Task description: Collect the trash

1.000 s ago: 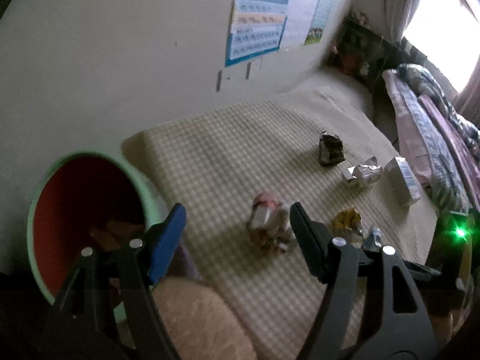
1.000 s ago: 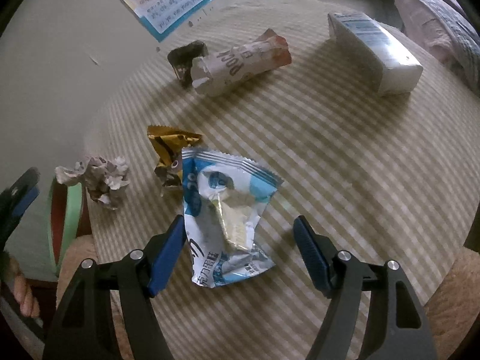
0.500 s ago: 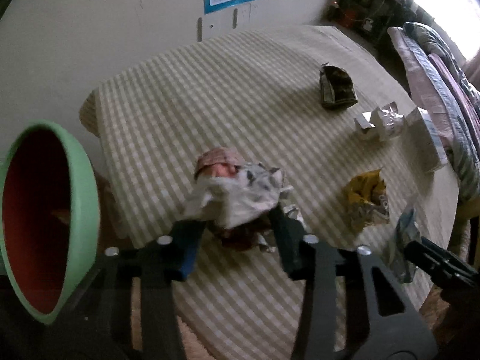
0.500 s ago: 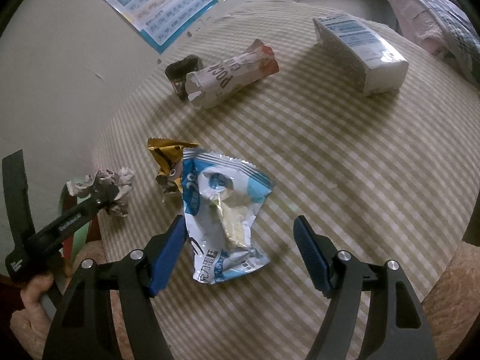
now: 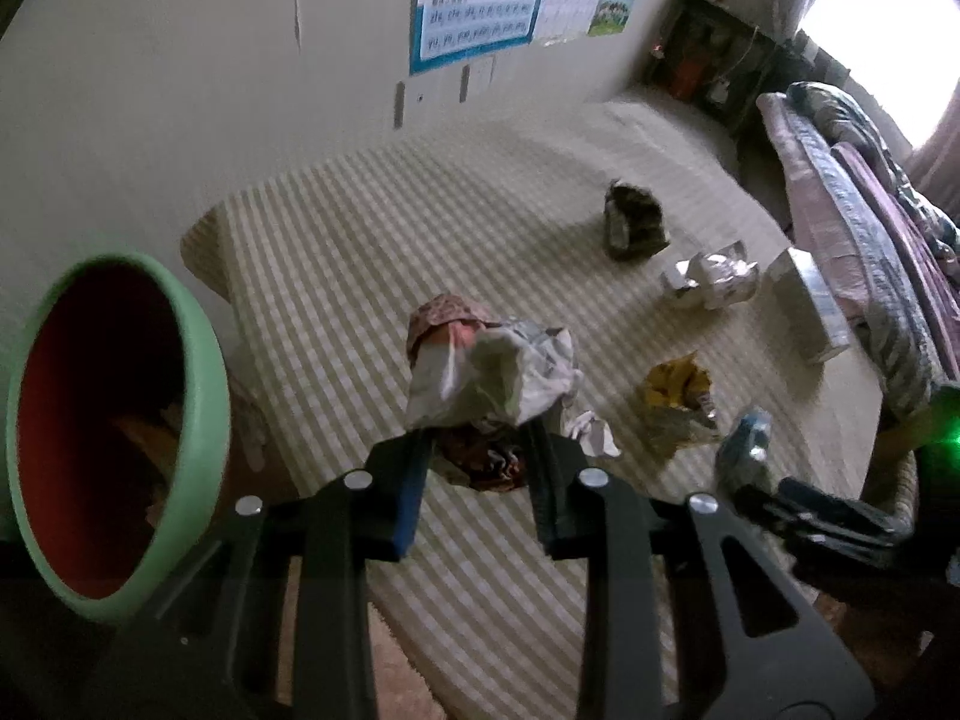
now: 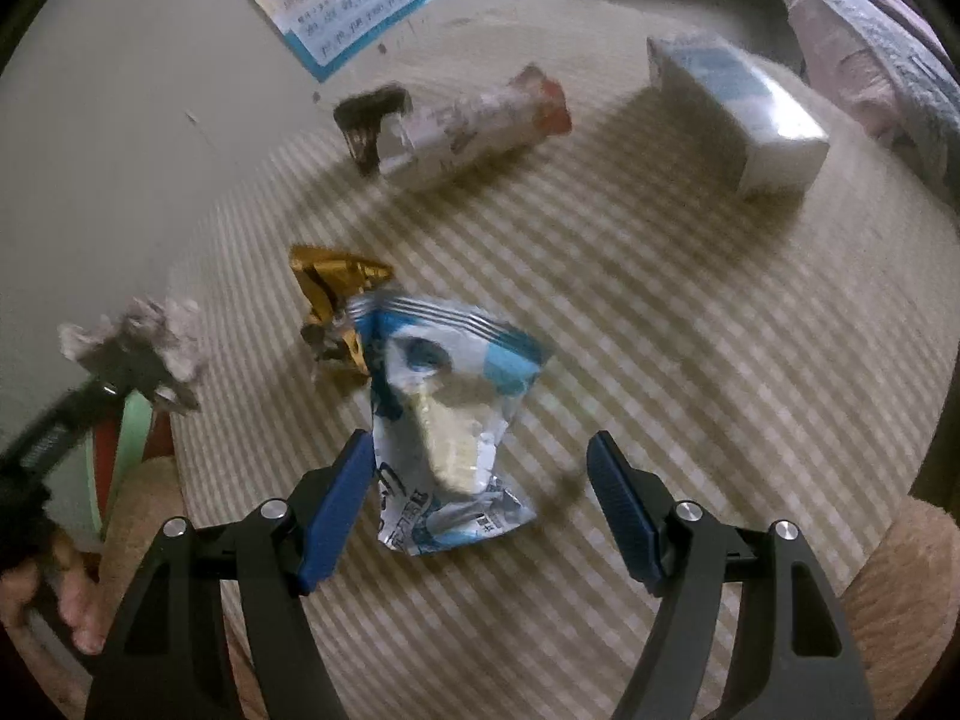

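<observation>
My left gripper (image 5: 480,474) is shut on a crumpled white and red wrapper (image 5: 492,378) and holds it above the checked table's near left part; this wrapper also shows in the right wrist view (image 6: 138,348). A green bin with a red inside (image 5: 120,420) stands at the left, beside the table. My right gripper (image 6: 480,504) is open around a blue and white snack bag (image 6: 450,414) lying flat on the table. A gold wrapper (image 6: 336,294) lies just beyond that bag.
On the table lie a dark crumpled wrapper (image 5: 633,225), a silver wrapper (image 5: 711,279), a white carton (image 6: 738,114) and a white and red tube pack (image 6: 474,126). A wall with posters (image 5: 480,0) stands behind. A bed (image 5: 870,210) is at the right.
My left gripper came down on the crumpled wrapper, shut on it and has lifted it off the table. My right gripper has stayed open over the blue bag.
</observation>
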Tool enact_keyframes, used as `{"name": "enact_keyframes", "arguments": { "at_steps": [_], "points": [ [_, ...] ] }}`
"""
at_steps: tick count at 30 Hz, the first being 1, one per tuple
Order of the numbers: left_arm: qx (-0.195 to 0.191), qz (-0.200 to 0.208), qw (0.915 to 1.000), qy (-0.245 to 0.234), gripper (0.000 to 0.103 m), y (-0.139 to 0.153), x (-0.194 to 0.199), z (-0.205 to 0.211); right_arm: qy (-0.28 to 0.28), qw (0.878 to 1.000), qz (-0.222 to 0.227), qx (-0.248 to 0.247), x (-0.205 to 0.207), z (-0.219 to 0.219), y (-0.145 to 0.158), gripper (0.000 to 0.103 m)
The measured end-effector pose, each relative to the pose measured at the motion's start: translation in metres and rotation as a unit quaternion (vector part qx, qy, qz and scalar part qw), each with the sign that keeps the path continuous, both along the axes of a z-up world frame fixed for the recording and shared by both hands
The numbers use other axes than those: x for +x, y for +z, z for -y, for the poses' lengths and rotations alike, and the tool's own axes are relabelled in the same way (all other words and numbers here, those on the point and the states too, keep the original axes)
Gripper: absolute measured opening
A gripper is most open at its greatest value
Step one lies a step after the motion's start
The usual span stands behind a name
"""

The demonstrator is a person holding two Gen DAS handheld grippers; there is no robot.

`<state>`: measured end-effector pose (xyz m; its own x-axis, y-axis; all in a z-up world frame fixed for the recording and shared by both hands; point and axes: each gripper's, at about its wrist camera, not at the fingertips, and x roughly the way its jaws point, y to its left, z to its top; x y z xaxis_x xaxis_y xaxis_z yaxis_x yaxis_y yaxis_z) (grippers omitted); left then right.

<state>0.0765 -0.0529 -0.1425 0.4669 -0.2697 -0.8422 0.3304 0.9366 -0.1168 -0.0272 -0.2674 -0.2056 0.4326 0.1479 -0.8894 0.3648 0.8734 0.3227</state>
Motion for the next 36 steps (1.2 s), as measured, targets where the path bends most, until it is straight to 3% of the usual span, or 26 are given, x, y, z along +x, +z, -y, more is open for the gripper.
{"name": "enact_keyframes", "arguments": {
  "at_steps": [1,3,6,16,27,36],
  "points": [
    [-0.003,0.007,1.0000,0.000,0.028,0.006,-0.002,0.000,0.002,1.000,-0.004,-0.013,0.000,-0.001,-0.001,0.044],
    [-0.011,0.020,0.9997,0.002,0.028,0.017,-0.003,-0.002,0.007,1.000,0.009,-0.004,-0.002,-0.001,0.005,0.031],
    [-0.017,0.039,0.9991,-0.001,0.028,0.031,-0.008,-0.002,0.004,0.999,0.043,-0.010,-0.006,-0.001,0.023,0.027],
    [-0.036,0.078,0.9963,-0.004,0.028,0.066,-0.021,-0.008,0.015,0.992,0.122,-0.038,-0.017,-0.018,0.082,0.027],
    [-0.050,0.089,0.9948,0.000,0.028,0.068,-0.026,-0.022,0.046,0.986,0.153,-0.053,-0.008,-0.052,0.122,0.027],
    [-0.052,0.087,0.9948,-0.001,0.028,0.064,-0.024,-0.024,0.059,0.984,0.158,-0.061,-0.008,-0.065,0.131,0.027]
  ]
}}
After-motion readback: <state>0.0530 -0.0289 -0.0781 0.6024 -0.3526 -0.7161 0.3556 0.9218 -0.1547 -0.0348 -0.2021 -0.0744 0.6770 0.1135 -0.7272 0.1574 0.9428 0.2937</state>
